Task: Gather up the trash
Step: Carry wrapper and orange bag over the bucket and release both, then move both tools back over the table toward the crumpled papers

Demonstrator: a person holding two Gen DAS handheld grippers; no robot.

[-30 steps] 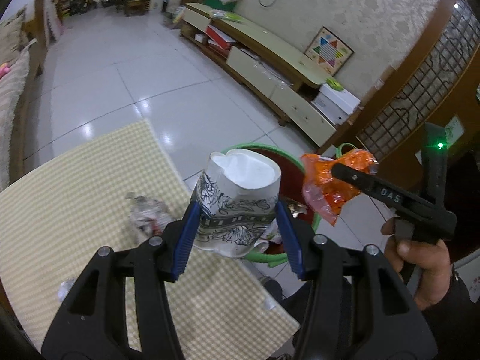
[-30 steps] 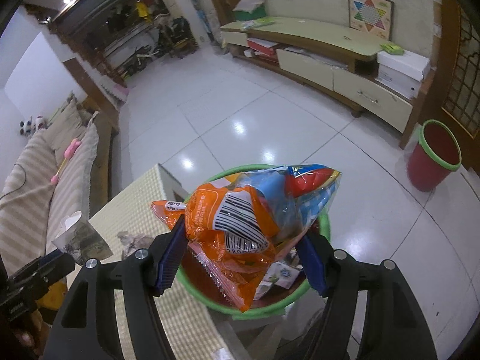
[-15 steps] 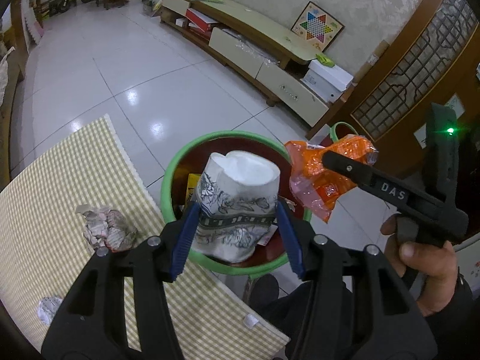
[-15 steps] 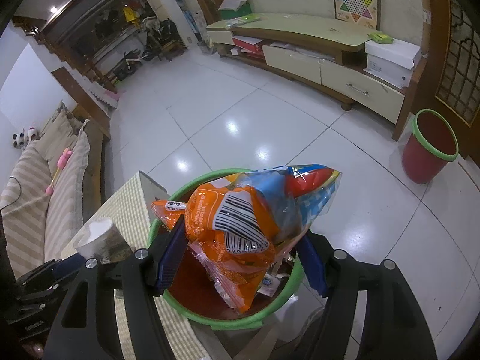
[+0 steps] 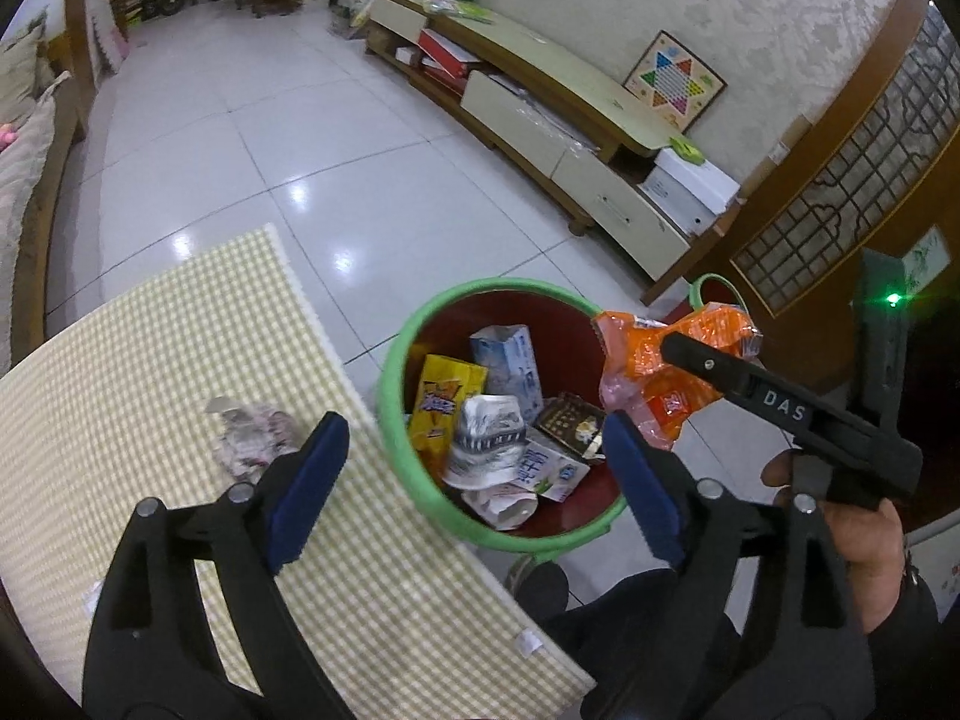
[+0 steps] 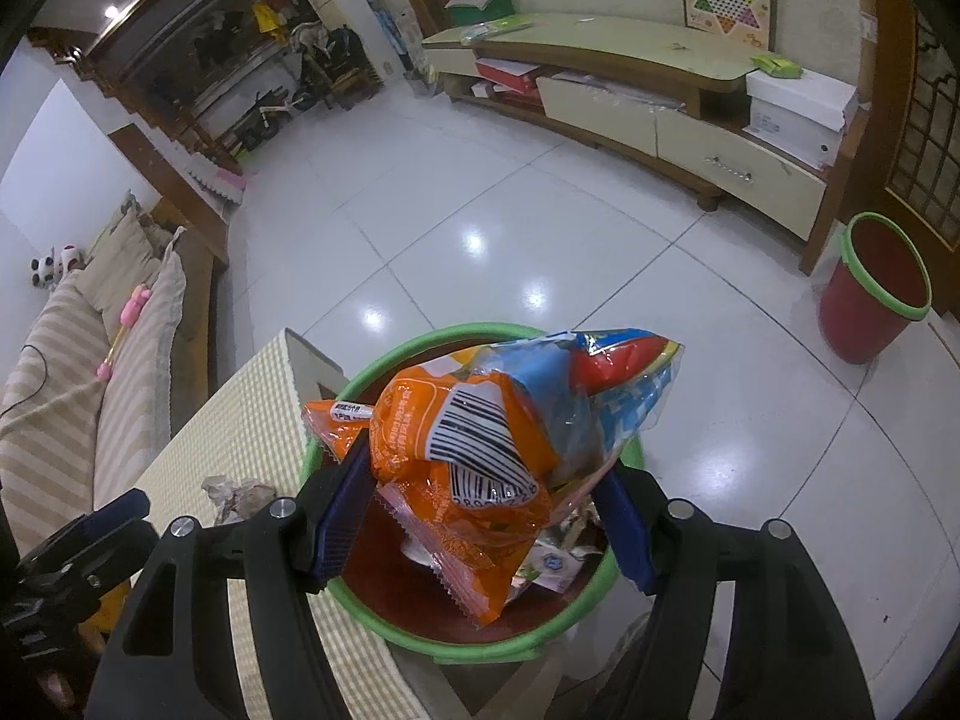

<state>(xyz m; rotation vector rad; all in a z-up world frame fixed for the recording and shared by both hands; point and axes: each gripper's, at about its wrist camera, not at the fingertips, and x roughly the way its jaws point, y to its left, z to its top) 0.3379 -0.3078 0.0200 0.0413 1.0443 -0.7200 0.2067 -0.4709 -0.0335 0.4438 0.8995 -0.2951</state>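
Tongs, left (image 5: 474, 468): jaws opening, blue pads wide apart with nothing gripped; they point down over the near side of the bin, at the surface's edge.
Tongs, right (image 6: 480, 510): clenched on the wrapper, both blue pads pressed against its sides; poised over the bin mouth.
Wrapper (image 6: 474, 450): crinkled orange plastic with a white barcode panel, bunched with clear film printed blue and red; its lower end hangs down between the pads above the bin. From the left wrist view it shows as an orange wad (image 5: 654, 378) at the tip of the right tongs, over the bin's right rim.
Cup (image 5: 489, 438): white paper cup with a dark printed band, crumpled, lying on its side in the bin on top of the other trash.
Bin (image 5: 396, 354): red with a green rim, standing on the floor just beside the surface. Inside: the cup, a yellow carton (image 5: 444, 402), a pale blue carton (image 5: 510, 360), a white and green carton (image 5: 549, 468), a dark packet (image 5: 570, 423).
Surface (image 5: 150, 360): covered in yellow checked cloth; a crumpled paper wad (image 5: 249, 441) lies on it near the left tongs.
Second bin (image 6: 876, 294): red with green rim, on the floor well apart.
Hand (image 5: 852, 540): wrapped round the right tongs' handle, dark sleeve at the wrist.
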